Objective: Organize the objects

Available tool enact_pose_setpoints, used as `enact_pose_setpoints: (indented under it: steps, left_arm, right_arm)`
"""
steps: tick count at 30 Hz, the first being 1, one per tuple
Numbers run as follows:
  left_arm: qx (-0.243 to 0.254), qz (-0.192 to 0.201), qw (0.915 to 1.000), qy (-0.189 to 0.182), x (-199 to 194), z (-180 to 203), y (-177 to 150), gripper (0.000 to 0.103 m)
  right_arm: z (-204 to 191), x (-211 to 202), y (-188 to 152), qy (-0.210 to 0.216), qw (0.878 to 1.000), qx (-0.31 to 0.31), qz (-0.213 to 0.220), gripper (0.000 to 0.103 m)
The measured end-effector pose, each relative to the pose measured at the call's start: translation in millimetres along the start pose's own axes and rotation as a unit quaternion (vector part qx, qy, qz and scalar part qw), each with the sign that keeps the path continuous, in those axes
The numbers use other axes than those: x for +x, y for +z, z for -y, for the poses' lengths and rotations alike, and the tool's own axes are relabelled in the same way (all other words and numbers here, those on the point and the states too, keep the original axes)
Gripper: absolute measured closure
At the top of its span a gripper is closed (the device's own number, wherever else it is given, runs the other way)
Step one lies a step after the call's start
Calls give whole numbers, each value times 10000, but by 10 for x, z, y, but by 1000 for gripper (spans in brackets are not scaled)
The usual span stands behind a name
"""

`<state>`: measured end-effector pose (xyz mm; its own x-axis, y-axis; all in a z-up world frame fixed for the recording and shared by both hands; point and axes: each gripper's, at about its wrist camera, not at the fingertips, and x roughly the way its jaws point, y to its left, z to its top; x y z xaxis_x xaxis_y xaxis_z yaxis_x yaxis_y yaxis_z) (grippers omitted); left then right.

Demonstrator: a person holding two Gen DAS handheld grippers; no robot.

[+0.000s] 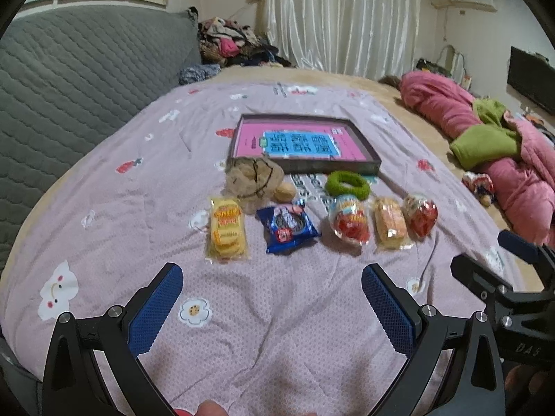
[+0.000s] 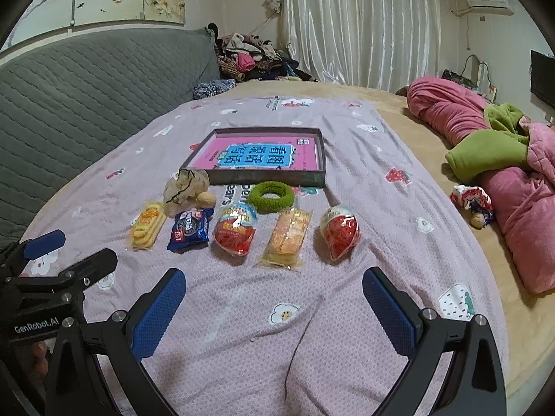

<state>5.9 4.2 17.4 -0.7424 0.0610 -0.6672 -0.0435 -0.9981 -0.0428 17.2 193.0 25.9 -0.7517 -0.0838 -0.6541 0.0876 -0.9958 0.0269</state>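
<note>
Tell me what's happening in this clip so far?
Nothing is being handled yet. The left gripper and right gripper both hover open and empty over the bedspread. Five snack packets, including a blue cookie pack, lie in a row before a shallow box.

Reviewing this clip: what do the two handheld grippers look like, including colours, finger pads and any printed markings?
Both are black metal frames with silver screw heads and two fingers faced with blue textured pads. The left gripper seen from the right wrist view bears white "GenRobot.AI" lettering on its body. The right gripper seen from the left wrist view shows faint "DAS" lettering. No cables or sleeves are visible; only parts of bare hands show at the frame edges.
</note>
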Motion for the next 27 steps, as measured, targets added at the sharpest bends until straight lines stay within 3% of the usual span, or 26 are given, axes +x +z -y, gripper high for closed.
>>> enact_pose_setpoints:
  steps: [18, 27]
  left_arm:
    - [-127, 195, 9997, -76, -53, 21, 315, 0]
    - [223, 157, 9996, 64, 195, 304, 400, 0]
  right_arm:
    - [205, -105, 209, -38, 9996, -23, 266, 0]
    - [371, 22, 266, -129, 9996, -7, 231, 0]
